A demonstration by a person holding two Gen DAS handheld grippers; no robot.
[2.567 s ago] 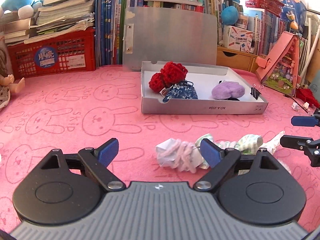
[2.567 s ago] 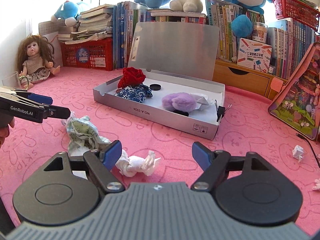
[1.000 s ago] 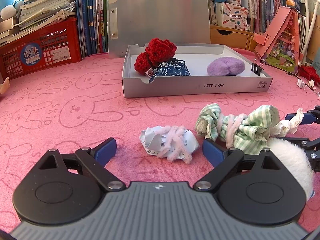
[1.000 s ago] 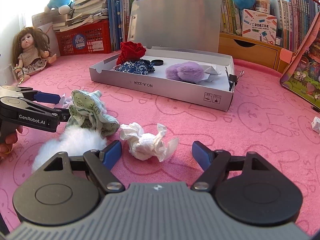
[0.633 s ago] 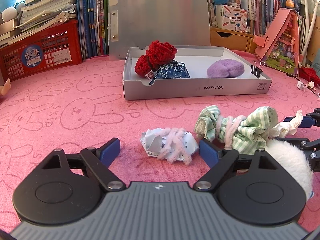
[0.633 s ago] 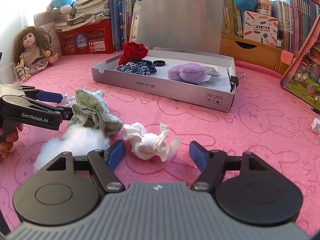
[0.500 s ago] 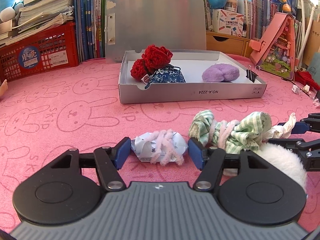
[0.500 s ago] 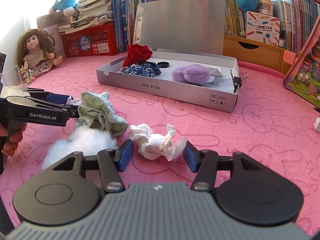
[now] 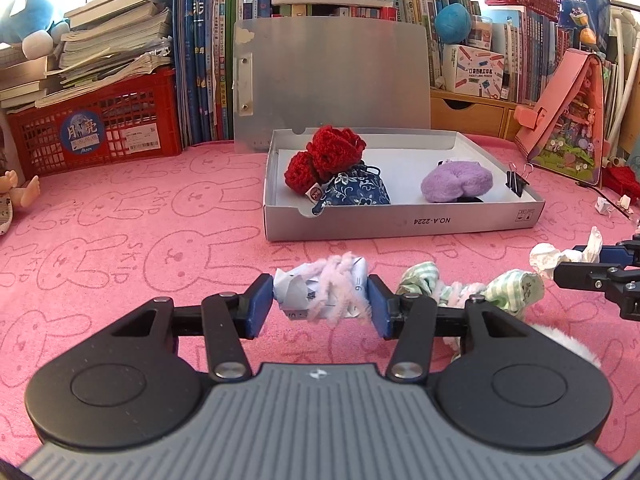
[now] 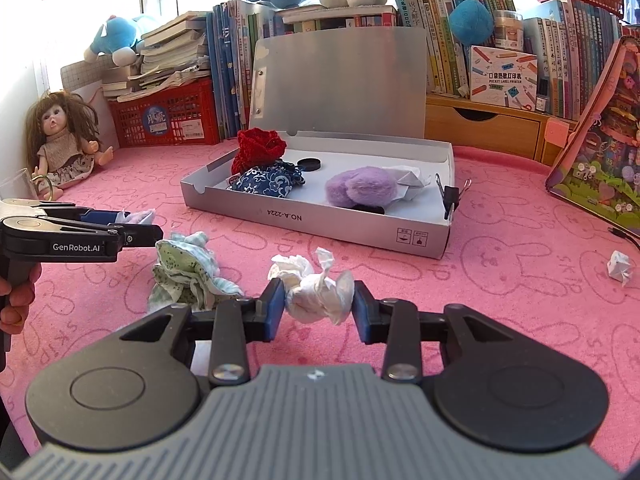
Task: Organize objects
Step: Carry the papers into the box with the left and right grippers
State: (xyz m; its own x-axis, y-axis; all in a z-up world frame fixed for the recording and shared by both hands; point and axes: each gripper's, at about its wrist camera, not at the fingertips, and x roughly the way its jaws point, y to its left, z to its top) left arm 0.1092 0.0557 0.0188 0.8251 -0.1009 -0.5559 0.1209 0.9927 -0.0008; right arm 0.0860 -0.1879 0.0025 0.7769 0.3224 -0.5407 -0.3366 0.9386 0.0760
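Observation:
My left gripper [image 9: 320,298] is shut on a crumpled paper ball wound with pink yarn [image 9: 322,290], held just above the pink mat. My right gripper [image 10: 319,304] is shut on a crumpled white tissue [image 10: 316,288]. A green checked cloth bundle [image 9: 508,286] lies on the mat between them; it also shows in the right wrist view [image 10: 184,272]. The open grey box [image 9: 400,222] ahead holds a red crochet flower [image 9: 332,152], a blue floral pouch [image 9: 356,192] and a purple plush [image 9: 456,180].
A white fluffy piece [image 9: 568,340] lies by the cloth. A binder clip [image 10: 450,196] sits on the box wall. A red crate [image 9: 92,132], books, a doll [image 10: 64,140] and a pink toy house [image 9: 568,132] ring the mat. A paper scrap [image 10: 618,266] lies right.
Both grippers have closed, the left on the yarn-wound paper ball and the right on the white tissue, and both have lifted a little with them.

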